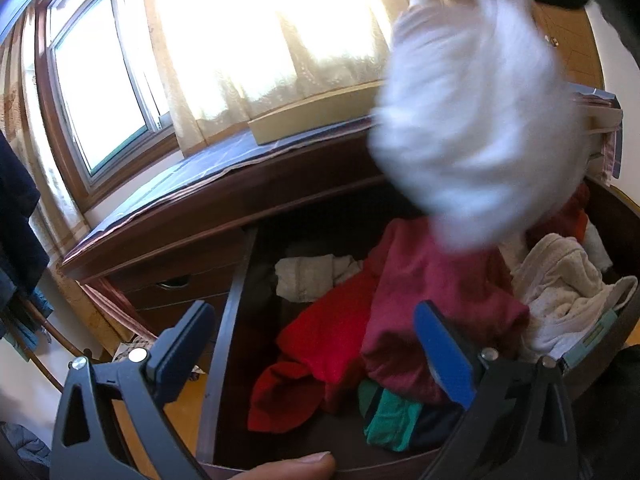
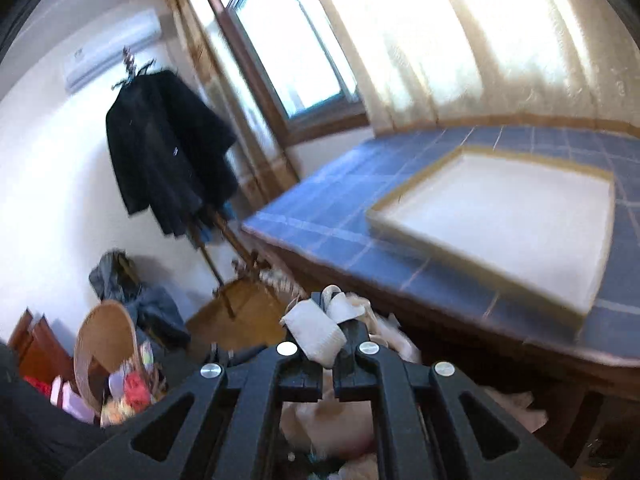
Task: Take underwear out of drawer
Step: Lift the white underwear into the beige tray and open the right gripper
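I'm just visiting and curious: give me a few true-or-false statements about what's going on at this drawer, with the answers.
1. The right gripper is shut on a white cloth garment. True.
2. The white cloth garment lies flat inside the dark wooden drawer. False: it hangs in the air above the drawer.
3. The left gripper is clamped on the red cloth. False: its jaws stand open, holding nothing.
4. A shallow cream tray sits on the blue checked cover of the dresser top. True.
5. The drawer is empty. False: red, maroon, green and white clothes remain.
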Demonstrator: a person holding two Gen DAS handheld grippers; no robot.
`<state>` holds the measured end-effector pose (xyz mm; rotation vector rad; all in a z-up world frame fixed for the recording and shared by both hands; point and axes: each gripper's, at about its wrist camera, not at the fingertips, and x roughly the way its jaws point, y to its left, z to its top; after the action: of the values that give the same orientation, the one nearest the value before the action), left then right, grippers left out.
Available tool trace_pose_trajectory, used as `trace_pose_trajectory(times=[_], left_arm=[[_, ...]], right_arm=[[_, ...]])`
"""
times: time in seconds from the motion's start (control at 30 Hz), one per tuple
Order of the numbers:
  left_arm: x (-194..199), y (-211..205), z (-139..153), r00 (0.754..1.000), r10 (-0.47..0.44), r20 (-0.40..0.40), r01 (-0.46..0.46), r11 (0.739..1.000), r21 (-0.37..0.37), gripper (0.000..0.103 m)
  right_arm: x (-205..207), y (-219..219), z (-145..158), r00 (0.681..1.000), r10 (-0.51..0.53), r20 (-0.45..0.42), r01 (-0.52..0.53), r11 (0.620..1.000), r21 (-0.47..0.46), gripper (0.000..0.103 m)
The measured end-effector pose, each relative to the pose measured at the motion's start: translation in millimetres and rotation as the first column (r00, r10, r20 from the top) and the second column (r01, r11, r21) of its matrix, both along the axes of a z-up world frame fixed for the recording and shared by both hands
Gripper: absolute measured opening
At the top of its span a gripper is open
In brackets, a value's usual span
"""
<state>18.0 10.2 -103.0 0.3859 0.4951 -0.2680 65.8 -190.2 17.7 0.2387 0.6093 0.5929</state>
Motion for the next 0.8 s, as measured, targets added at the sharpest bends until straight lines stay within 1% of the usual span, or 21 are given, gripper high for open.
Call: trace_pose_trajectory(times=[0.13, 0.23, 0.3, 0.43, 0.5, 0.6, 0.7, 0.8], left_arm=[[-4, -1, 0, 1.0, -0.002, 0.005, 0.002, 1.0, -0.001, 0.101], [-4, -1, 0, 1.0, -0.002, 0.004, 0.002, 1.0, 0.0, 0.101], [-4, -1, 0, 1.0, -0.001, 0.003, 0.001, 1.0, 0.0, 0.101], [-6, -2, 0, 1.0, 0.001, 0.002, -0.001, 1.0, 0.001, 0.101], [-5, -2, 0, 1.0, 0.005, -0.001, -0.005, 1.0, 0.003, 0.101], [-4, -2, 2, 1.0, 0.007, -0.001, -0.007, 1.0, 0.003, 0.101], [-3, -2, 2, 1.0, 0.004, -0.002, -0.004, 1.0, 0.002, 0.101], [-2, -1, 2, 1.0, -0.003, -0.007, 0.003, 1.0, 0.001, 0.101]], right_arm=[[17, -17, 31, 0.996, -0.068, 0.056, 0.068, 0.998, 0.005, 0.003], [36, -36, 60, 0.987, -0.136, 0.085, 0.132, 0.99, 0.052, 0.004], [49, -48, 76, 0.981, -0.165, 0.1, 0.158, 0.985, 0.074, 0.004], [94, -65, 109, 0.957, -0.254, 0.141, 0.243, 0.966, 0.087, 0.004], [116, -67, 116, 0.936, -0.307, 0.173, 0.304, 0.952, 0.046, 0.004], [147, -71, 105, 0.91, -0.374, 0.179, 0.388, 0.92, -0.053, 0.004], [159, -81, 71, 0.913, -0.391, 0.117, 0.403, 0.907, -0.122, 0.004], [146, -89, 33, 0.921, -0.385, 0.067, 0.39, 0.899, -0.198, 0.004]])
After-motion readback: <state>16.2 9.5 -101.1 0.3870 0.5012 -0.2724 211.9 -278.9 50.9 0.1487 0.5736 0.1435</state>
